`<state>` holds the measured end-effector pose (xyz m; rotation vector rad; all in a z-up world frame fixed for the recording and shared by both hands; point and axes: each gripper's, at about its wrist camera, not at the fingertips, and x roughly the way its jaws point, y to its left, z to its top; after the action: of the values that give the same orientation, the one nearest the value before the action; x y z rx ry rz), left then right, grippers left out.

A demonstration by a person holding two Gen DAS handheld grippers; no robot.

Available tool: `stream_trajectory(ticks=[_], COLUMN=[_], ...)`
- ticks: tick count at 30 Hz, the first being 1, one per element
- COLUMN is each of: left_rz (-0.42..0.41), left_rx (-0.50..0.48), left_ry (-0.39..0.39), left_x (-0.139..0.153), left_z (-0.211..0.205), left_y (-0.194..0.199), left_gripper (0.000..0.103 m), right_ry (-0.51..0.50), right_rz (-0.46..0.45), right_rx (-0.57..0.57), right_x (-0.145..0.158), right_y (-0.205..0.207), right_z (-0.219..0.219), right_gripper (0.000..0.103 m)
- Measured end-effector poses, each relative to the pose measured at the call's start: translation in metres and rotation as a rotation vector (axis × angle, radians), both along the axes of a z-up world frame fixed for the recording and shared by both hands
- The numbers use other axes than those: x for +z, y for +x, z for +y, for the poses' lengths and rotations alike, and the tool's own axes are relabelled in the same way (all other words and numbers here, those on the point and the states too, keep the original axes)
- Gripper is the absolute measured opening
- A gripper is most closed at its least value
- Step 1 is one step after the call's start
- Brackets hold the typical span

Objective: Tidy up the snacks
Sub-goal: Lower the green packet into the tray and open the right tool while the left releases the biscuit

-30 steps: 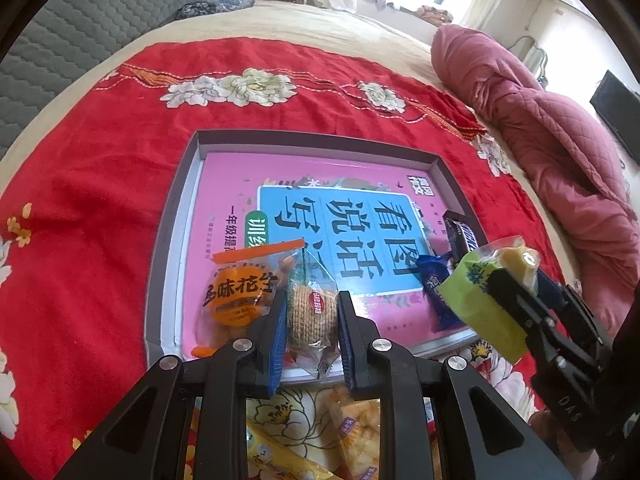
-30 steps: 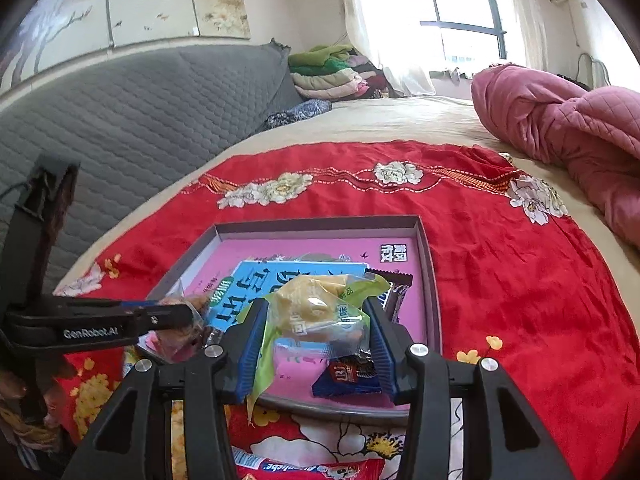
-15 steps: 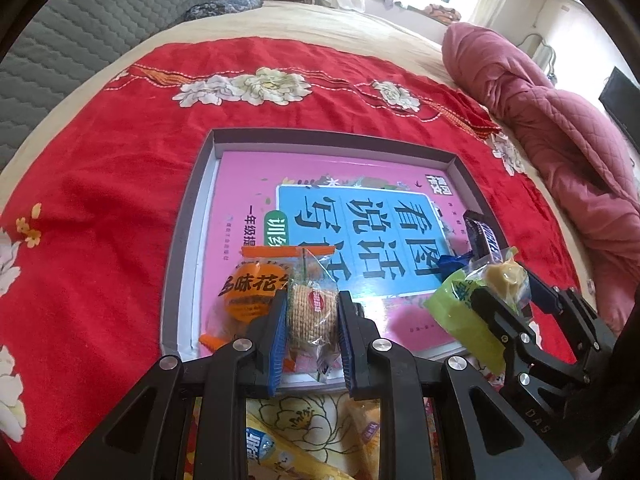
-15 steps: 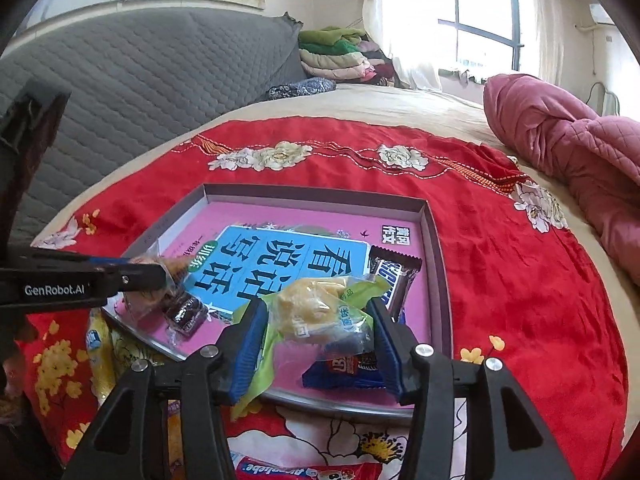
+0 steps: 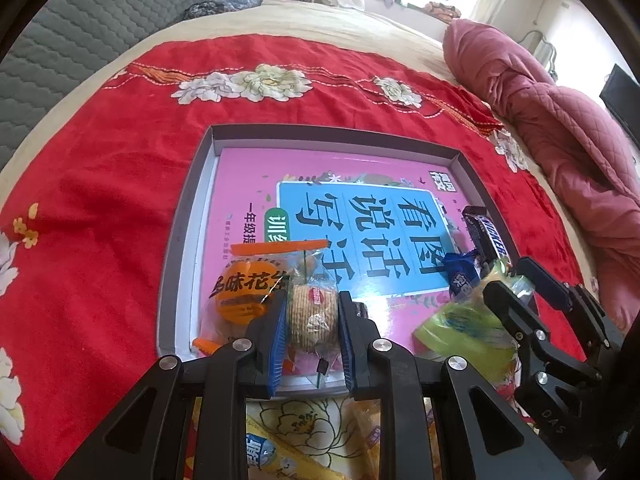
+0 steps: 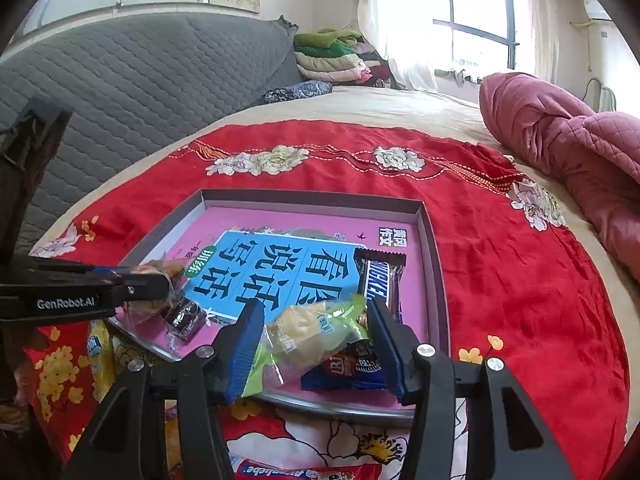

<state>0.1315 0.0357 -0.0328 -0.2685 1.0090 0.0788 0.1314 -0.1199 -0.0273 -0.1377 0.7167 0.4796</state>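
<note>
Both my tongs are working over the near edge of the grey tray (image 5: 188, 216). My left gripper (image 5: 313, 322) is pinching a clear-wrapped round cracker (image 5: 314, 312) between its blue pads, jaws drawn narrow and tight against it, just above the tray's near left corner. Touching that cracker on the left side of my left gripper, an orange peanut packet (image 5: 240, 292) is lying on the pink book (image 5: 248, 184) that is filling the tray.

My right gripper (image 6: 316, 344) is straddling a green-and-clear packet with a yellow pastry (image 6: 308, 334); its jaws have just been opening, and now they are standing at a middling width with the packet between them. Whether the pads are pressing it, I cannot tell; it seems to be resting loosely. Under it, a dark blue wrapped candy (image 6: 352, 368) is lying on the book, and just beyond my right finger (image 6: 384, 344) a brown chocolate bar (image 6: 380, 276) is lying lengthwise near the tray's right wall. A small dark wrapped sweet (image 6: 186, 316) is sitting beside my left gripper's tip in the right view. More snack packets (image 5: 268, 452) are waiting on the red floral cloth (image 5: 100, 184) beneath my left gripper.
</note>
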Motion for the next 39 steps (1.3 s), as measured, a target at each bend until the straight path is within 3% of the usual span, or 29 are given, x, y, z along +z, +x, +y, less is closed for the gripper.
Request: stream_trajectory(ticks=[6, 10, 39], left_rz=[0.006, 0.004, -0.034], left_rx=[0.0, 0.004, -0.017], left_ry=[-0.022, -0.024, -0.023], left_x=[-0.002, -0.001, 0.026], left_z=[0.0, 0.0, -0.004], left_y=[0.001, 0.0, -0.009], left_gripper=[0.027, 0.041, 0.062], right_ry=[0.013, 0.019, 0.079], right_rz=[-0.003, 0.0, 0.013], right_rx=[-0.006, -0.009, -0.067], right_x=[0.002, 0.003, 0.007], right_y=[0.0, 0.001, 0.009], right_z=[-0.002, -0.003, -0.02], right_gripper=[0.053, 0.053, 0.062])
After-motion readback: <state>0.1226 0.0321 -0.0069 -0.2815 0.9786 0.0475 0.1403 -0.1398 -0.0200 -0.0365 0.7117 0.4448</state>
